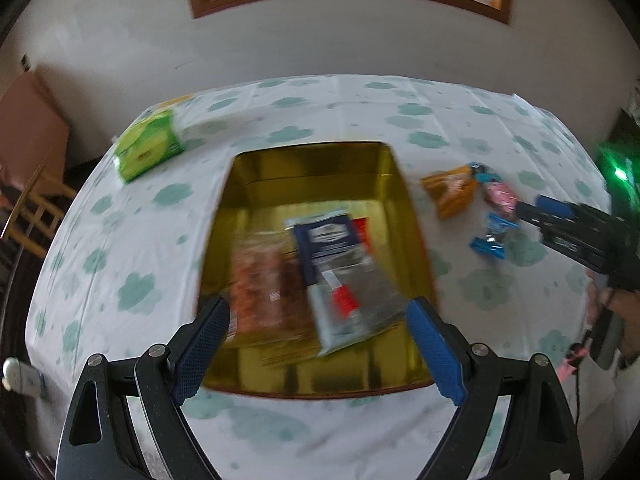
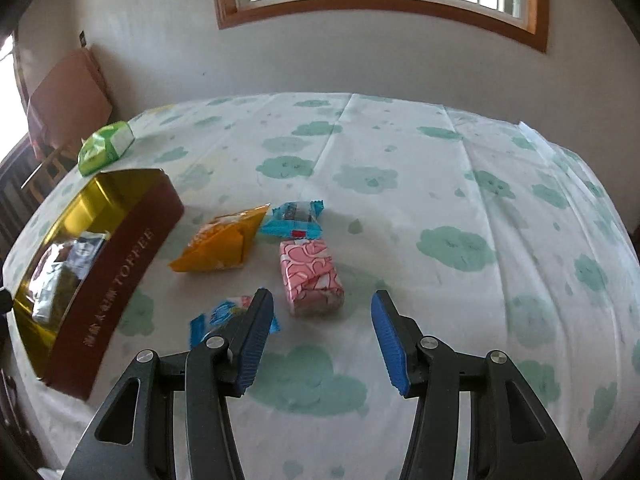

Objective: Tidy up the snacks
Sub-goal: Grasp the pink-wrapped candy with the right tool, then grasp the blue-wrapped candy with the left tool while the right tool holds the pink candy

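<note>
An open tin (image 1: 312,152) with a gold inside stands on the table and holds a dark blue packet (image 1: 336,248) and a reddish-brown packet (image 1: 260,280). My left gripper (image 1: 318,308) hovers open over the tin's near end, holding nothing. To the right of the tin (image 2: 120,272) lie an orange packet (image 2: 220,244), a blue packet (image 2: 292,220) and a pink snack (image 2: 312,276). A second blue packet (image 2: 216,316) is partly hidden behind my finger. My right gripper (image 2: 322,296) is open just short of the pink snack, pads not touching it. In the left wrist view the right gripper (image 1: 524,210) reaches in at the pink snack (image 1: 500,196).
A green pack (image 2: 106,146) lies at the table's far left corner. The tablecloth (image 2: 440,200) is white with green clouds. A wooden chair (image 1: 32,208) and a brown board (image 2: 68,96) stand beyond the left edge. A person's hand (image 1: 624,308) holds the right gripper.
</note>
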Demonstrator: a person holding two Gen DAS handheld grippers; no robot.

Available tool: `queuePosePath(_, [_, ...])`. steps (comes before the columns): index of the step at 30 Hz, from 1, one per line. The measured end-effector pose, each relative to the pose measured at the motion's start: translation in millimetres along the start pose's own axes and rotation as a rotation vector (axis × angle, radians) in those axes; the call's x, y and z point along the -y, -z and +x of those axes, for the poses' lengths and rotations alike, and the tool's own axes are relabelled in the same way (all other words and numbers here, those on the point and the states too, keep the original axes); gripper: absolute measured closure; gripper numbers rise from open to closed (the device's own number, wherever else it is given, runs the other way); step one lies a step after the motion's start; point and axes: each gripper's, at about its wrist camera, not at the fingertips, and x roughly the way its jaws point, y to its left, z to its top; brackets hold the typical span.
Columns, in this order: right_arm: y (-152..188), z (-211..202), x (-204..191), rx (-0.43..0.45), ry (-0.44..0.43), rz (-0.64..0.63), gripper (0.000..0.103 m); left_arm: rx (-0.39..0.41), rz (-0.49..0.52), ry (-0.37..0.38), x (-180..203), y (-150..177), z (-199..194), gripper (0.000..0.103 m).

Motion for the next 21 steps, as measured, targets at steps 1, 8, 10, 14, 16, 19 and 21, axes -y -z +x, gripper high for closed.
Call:
queuePosePath(1, [-1,3,0,-0.001,-0.004,-0.002,0.051,-0.001,0.009,0.004,5,-1,1,0.015])
queuePosePath(8, [-12,28,2,-0.024,-0.038,-0.019,0.057,-0.007,0.096,0.047,50,-12,14,0.015])
queuePosePath(10, [-12,32,1,-0.029,-0.057,-0.028,0.062,-0.003,0.122,0.058,64,-16,18,0.015])
queuePosePath(14, [-8,33,-1,-0.015,-0.053,-0.047,0.072,0.008,0.147,0.083,83,-19,23,0.015])
queuePosePath(16, [-4,28,2,-0.009,-0.039,-0.047,0.072,0.004,0.157,0.103,95,-21,27,0.015])
queuePosePath(19, [5,18,16,0.0,-0.003,-0.023,0.072,0.015,0.173,0.134,110,-23,30,0.015])
queuePosePath(21, [11,12,30,0.003,0.021,0.014,0.072,0.023,0.179,0.159,120,-25,36,0.015])
